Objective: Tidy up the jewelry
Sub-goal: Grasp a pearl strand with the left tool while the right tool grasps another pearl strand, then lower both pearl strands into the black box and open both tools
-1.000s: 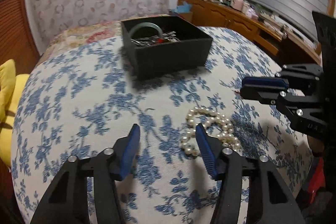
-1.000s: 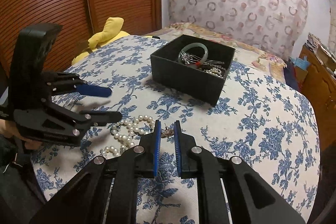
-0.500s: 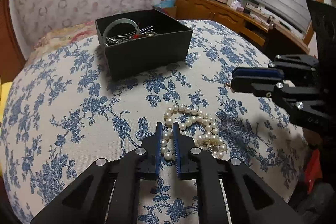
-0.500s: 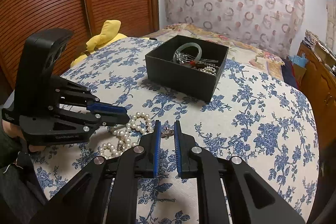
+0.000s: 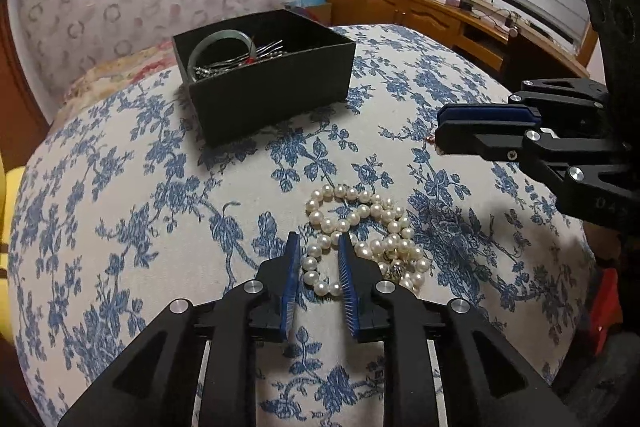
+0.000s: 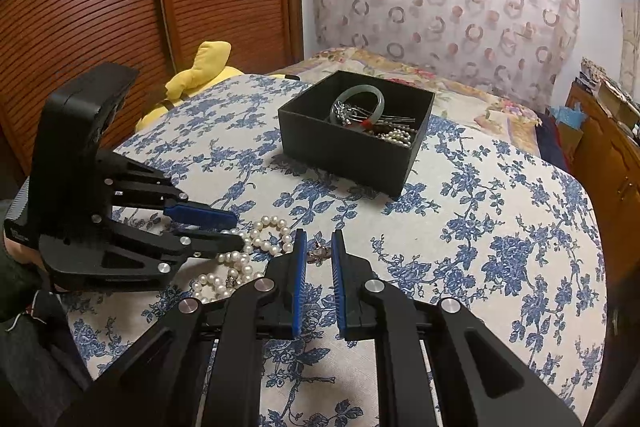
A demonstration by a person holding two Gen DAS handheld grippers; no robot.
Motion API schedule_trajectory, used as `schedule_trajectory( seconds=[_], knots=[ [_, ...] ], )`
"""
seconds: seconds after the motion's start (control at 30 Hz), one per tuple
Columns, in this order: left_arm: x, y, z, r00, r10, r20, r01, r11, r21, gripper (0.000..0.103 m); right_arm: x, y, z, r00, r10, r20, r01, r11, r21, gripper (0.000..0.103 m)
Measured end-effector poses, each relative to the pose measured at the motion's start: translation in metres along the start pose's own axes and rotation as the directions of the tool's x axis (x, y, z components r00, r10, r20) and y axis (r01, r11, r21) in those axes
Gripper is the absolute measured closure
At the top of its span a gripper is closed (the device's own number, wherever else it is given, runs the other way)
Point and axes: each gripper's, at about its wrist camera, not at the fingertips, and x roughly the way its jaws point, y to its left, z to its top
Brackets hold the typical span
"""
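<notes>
A white pearl strand [image 5: 360, 215] lies heaped on the blue-flowered cloth [image 5: 120, 187]. My left gripper [image 5: 318, 239] is low over its near end. Its jaws are opening, with a few pearls between the blue pads, and the pads do not press on them. In the right wrist view the left gripper [image 6: 238, 229] comes in from the left, its tips at the pearl strand [image 6: 272, 239]. My right gripper [image 6: 319, 233] is narrowly closed, with a small metal ornament [image 6: 318, 254] pinched at its tips. It also shows at the right gripper [image 5: 440, 131] tip in the left view.
A black open box [image 5: 280, 83] at the back holds a green bangle [image 5: 218, 41], hairpins and more pearls. A yellow cushion [image 6: 208, 63] lies off the far left edge. A wooden sideboard [image 5: 420, 15] with clutter stands behind on the right.
My left gripper went from wide open beside the pearls to nearly shut around the strand, then parted slightly. The right gripper has kept still.
</notes>
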Motion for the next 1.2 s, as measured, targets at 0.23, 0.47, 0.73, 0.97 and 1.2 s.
schedule_trajectory(
  seconds=[0.23, 0.47, 0.73, 0.97, 1.2],
  knots=[
    [-0.013, 0.01, 0.009, 0.999, 0.005, 0.046, -0.003, 0.999, -0.055, 0.097, -0.005, 0.0, 0.005, 1.0, -0.007, 0.014, 0.007, 1.0, -0.005, 0.089],
    [-0.066, 0.011, 0.038, 0.982, 0.026, 0.189, -0.012, 0.997, -0.076, 0.097, -0.027, -0.002, 0.021, 0.998, -0.024, 0.066, 0.025, 1.0, -0.011, 0.089],
    [-0.119, 0.015, 0.074, 0.951, 0.082, 0.299, -0.059, 0.995, -0.086, 0.097, -0.056, -0.003, 0.053, 0.989, -0.023, 0.145, 0.028, 0.999, -0.034, 0.089],
    [-0.15, 0.021, 0.109, 0.922, 0.101, 0.374, -0.08, 0.994, -0.072, 0.097, -0.058, -0.01, 0.079, 0.982, -0.013, 0.189, 0.022, 0.999, -0.046, 0.089],
    [-0.162, 0.026, 0.142, 0.9, 0.114, 0.421, -0.1, 0.994, -0.055, 0.096, -0.041, -0.025, 0.098, 0.981, -0.011, 0.193, 0.018, 0.999, -0.034, 0.089]
  ],
)
